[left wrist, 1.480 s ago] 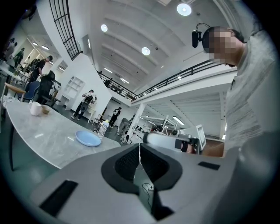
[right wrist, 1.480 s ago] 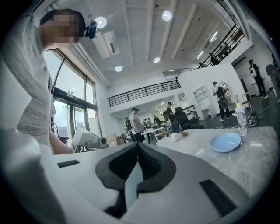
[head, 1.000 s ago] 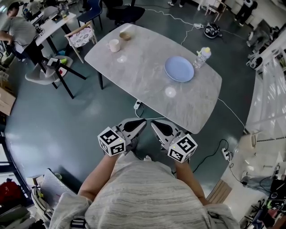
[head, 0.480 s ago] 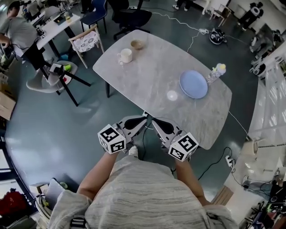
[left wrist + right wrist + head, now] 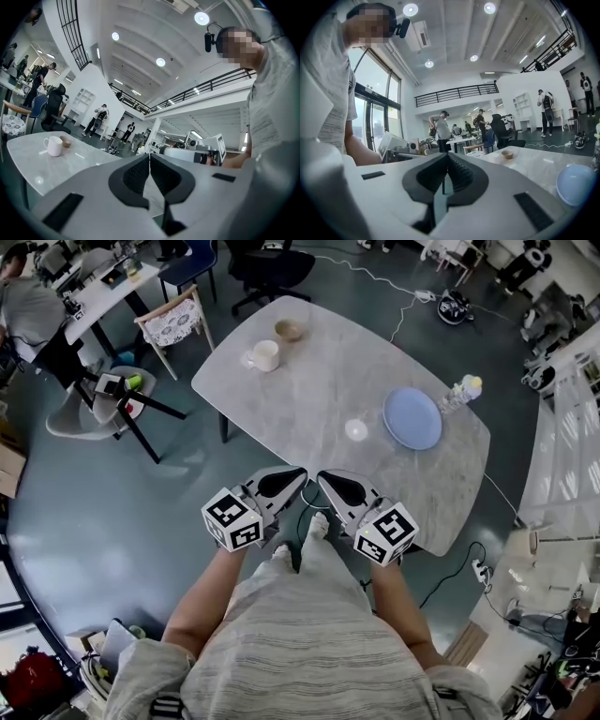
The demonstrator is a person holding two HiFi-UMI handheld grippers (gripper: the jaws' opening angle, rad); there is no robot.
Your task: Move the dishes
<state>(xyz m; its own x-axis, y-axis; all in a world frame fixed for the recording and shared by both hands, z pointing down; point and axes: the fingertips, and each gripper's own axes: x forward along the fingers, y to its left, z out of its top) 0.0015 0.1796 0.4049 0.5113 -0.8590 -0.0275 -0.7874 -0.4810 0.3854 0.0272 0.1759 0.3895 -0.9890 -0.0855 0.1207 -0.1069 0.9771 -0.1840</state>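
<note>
Bare tabletop [image 5: 319, 381] between mug [image 5: 265, 355] and plate [image 5: 412, 418]; bottle [image 5: 461, 392] just beside plate.

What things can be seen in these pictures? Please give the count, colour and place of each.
table: one, grey marbled, ahead of the person
plate: one, light blue, right part of the table
mug: one, white, far left part of the table
bowl: one, brown, just beyond the mug
bottle: one, clear, table's right edge, beside the plate
chair: one, wooden with patterned seat, left of the table
left tool: one, grey, shut and empty, near the table's near edge
right tool: one, grey, shut and empty, beside the left tool
</note>
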